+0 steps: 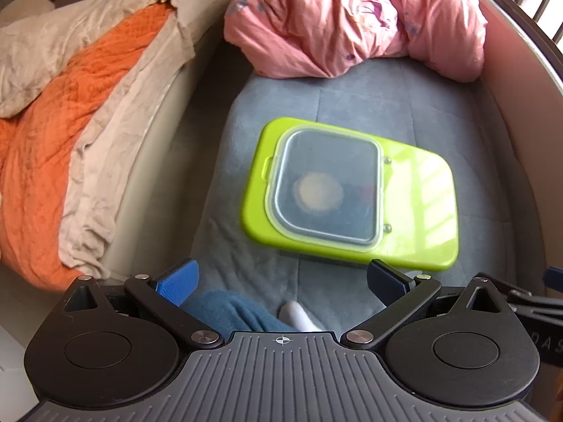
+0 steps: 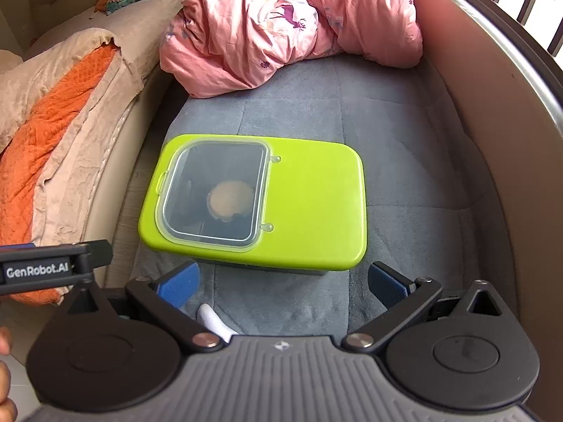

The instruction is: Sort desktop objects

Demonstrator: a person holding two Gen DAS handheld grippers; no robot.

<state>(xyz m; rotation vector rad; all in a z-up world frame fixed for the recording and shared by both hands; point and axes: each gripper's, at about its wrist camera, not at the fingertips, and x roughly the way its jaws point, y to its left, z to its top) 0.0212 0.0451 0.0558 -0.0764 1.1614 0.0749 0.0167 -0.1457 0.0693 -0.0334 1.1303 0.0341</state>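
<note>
A storage box with a lime-green lid (image 1: 418, 211) (image 2: 316, 204) stands on a grey blanket. A clear hinged flap (image 1: 327, 186) (image 2: 214, 193) in the lid is shut; a round tan object (image 1: 318, 191) (image 2: 230, 200) shows through it inside. My left gripper (image 1: 281, 281) is open and empty, just in front of the box. My right gripper (image 2: 283, 281) is open and empty, in front of the box's near edge. Part of the left gripper's body (image 2: 52, 267) shows at the left of the right wrist view.
A crumpled pink quilt (image 1: 352, 17) (image 2: 281, 21) lies behind the box. An orange and beige blanket (image 1: 70, 105) (image 2: 52, 123) lies on the left. A curved beige wall (image 2: 492, 123) bounds the right. A blue trouser leg (image 1: 228, 309) and white sock (image 1: 299, 316) (image 2: 214, 320) lie below the grippers.
</note>
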